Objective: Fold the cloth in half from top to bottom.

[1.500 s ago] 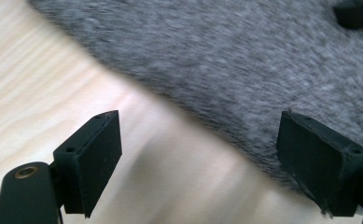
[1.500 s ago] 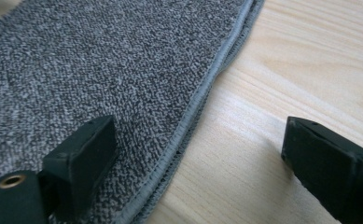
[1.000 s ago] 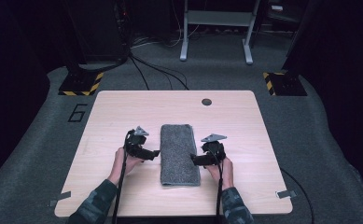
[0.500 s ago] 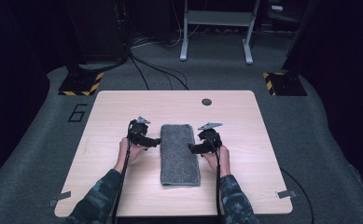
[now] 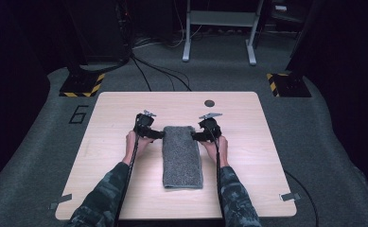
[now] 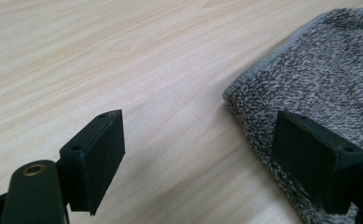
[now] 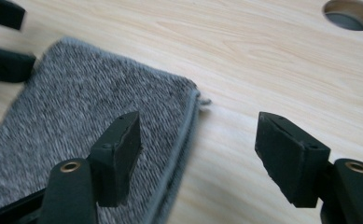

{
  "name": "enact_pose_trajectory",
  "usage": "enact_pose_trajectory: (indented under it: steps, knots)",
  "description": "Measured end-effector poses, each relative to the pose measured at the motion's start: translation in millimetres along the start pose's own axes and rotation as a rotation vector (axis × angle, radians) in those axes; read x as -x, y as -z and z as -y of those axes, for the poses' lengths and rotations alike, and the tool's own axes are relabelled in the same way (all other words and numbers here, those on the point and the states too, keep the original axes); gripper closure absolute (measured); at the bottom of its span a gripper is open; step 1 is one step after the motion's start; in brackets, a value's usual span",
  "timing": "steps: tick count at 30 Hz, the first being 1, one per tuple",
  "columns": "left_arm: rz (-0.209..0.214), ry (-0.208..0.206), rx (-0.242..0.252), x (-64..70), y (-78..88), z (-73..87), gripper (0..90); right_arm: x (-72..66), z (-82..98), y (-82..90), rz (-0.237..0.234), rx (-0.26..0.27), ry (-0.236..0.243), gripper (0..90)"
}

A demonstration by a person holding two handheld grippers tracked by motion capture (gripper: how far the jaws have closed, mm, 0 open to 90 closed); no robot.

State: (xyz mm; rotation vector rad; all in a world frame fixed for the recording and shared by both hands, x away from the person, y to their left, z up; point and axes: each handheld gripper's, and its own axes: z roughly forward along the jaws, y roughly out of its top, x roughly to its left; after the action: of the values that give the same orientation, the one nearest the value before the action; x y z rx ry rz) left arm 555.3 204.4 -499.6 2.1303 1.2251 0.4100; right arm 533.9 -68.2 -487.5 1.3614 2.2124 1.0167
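Lying folded lengthwise at the middle of the tabletop [image 5: 110,156], the grey towel [image 5: 182,158] has a claw at each far corner. Left claw [image 5: 159,135] sits at the towel's far left corner; in the left gripper view one jaw hangs over the terry edge [image 6: 310,84], the other over bare wood, jaws spread wide, nothing pressed between them. Right claw [image 5: 195,137] sits at the far right corner; in the right gripper view the towel's hemmed edge [image 7: 188,121] runs up between the jaws, one jaw over cloth, one over wood. Its jaws have just been closing but a clear gap remains; pads not pressing the cloth.

Tabletop is pale wood grain with rounded corners and a round cable hole [image 5: 209,103] near the far edge. It stands on grey carpet; a "6" [image 5: 79,114] is marked on the floor at left. Two yellow-black striped blocks [image 5: 82,85] lie beyond the table, with cables and a metal stand's legs [image 5: 219,33] in the dark background.

Both forearms in camouflage sleeves [image 5: 103,194] come in from the near edge, roughly parallel, hands gripping the tools, claws turned inward toward each other across the towel.
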Motion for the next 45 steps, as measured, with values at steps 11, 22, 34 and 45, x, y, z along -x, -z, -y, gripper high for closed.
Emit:
enact_pose_trajectory:
  steps: [11,22,34,45]
  knots:
    - [-0.005,-0.014,-0.033,5.0,-15.4,1.1,19.5,0.0,-10.8,-30.1,0.025,-0.079,0.036,46.4]
    - [0.008,-0.064,-0.007,10.7,-15.4,2.4,32.1,6.9,-12.9,-41.2,-0.004,-0.135,0.03,60.5]
    - [0.078,-0.08,0.008,20.1,-15.0,1.8,78.6,4.0,-6.9,-39.6,-0.054,-0.105,0.009,84.3]
    - [0.105,-0.046,0.049,16.9,-13.0,7.9,87.4,2.1,-4.8,-34.7,-0.032,-0.081,0.0,86.9]
